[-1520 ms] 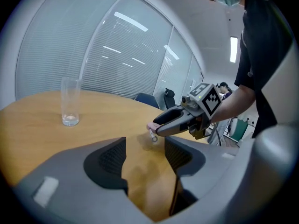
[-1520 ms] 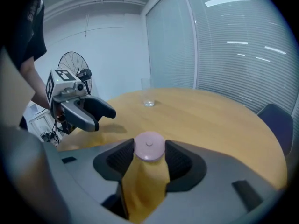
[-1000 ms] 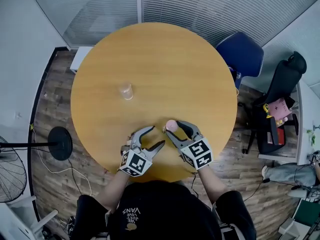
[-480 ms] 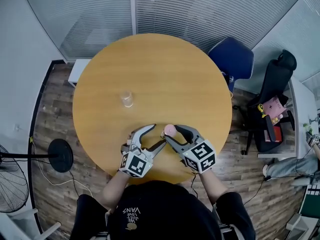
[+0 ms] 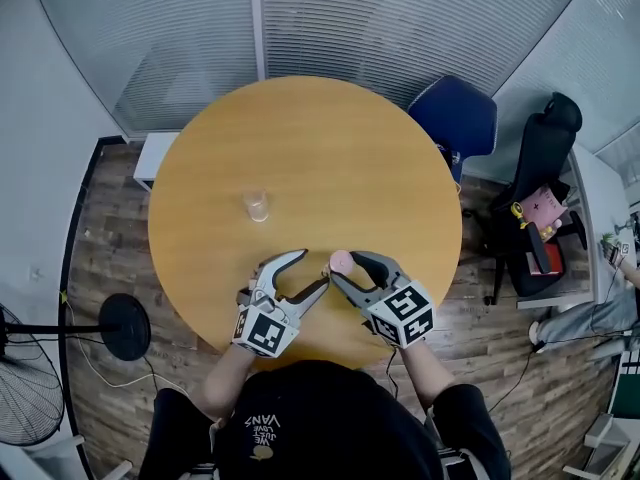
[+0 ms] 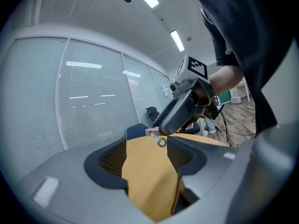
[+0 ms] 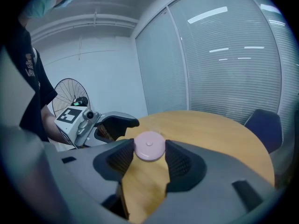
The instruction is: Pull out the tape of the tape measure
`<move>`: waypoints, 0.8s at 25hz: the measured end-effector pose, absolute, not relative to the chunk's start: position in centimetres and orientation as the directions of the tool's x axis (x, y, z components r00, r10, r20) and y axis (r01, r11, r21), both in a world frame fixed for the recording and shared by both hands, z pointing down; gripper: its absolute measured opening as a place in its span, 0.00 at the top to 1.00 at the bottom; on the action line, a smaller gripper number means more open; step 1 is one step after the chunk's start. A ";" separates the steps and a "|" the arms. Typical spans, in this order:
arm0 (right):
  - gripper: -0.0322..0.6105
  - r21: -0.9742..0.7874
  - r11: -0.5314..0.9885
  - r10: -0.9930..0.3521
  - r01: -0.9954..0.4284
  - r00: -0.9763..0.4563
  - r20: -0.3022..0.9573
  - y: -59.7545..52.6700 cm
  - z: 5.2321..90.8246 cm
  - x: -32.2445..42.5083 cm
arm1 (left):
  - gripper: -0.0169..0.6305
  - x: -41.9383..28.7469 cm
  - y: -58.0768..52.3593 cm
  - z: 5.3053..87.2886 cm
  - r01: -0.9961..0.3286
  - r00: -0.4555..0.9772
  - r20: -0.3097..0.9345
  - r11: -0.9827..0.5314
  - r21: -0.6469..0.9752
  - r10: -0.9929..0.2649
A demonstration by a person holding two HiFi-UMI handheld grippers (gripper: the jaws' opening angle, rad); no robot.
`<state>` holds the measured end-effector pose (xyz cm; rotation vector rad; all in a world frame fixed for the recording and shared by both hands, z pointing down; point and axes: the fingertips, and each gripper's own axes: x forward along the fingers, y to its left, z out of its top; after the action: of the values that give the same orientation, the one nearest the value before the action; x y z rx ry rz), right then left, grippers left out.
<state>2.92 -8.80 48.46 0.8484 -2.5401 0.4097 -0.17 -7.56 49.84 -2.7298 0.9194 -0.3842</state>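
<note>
Right claw [image 5: 344, 267] is clamped on the little round pink tape measure [image 7: 149, 146], one pad on each side of the disc, holding it over the near edge of the worktop [image 5: 300, 148], right in front of the person. Left claw [image 5: 312, 271] sits just beside it with its jaws spread apart and nothing between them. From the left gripper view you can see the pull tab [image 6: 161, 142], a tiny metal ring on a short bit of tape, poking out of the case towards the left claw. That ring is the place to grab, imo. The case looks like light, smooth plastic, so it could easily spin or squirt out of the pads if the pull goes off-axis. The tape itself is probably a soft, floppy sewing type on a spring, so I'd expect it to tug back the whole way. The tab is small and thin, so the pinch needs to land squarely on it. Only other thing around is a small clear glass [image 5: 256, 206], well apart, further in towards the left edge of the worktop.
</note>
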 end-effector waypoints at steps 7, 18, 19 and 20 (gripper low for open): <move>0.61 -0.139 0.747 -0.526 -0.650 -0.706 0.475 -8.7 48.3 2.1 | 0.55 -1.8 -7.5 48.4 -0.576 0.775 0.125 -0.773 -0.266 -0.620; 0.61 -0.103 0.756 -0.532 -0.646 -0.699 0.479 -7.5 48.0 0.5 | 0.81 -2.6 -6.0 47.4 -0.524 0.822 0.098 -0.813 -0.254 -0.561; 0.61 -0.098 0.759 -0.531 -0.644 -0.698 0.480 -7.4 48.0 0.3 | 0.84 -2.7 -5.9 47.4 -0.521 0.824 0.098 -0.814 -0.255 -0.558; 0.61 -0.095 0.760 -0.530 -0.643 -0.698 0.482 -7.3 48.0 0.2 | 0.86 -2.8 -5.9 47.4 -0.518 0.827 0.097 -0.817 -0.253 -0.554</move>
<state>0.18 -7.29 47.98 0.8892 -2.5254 0.3568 -2.78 -5.91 47.43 -2.7935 0.8303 -0.2443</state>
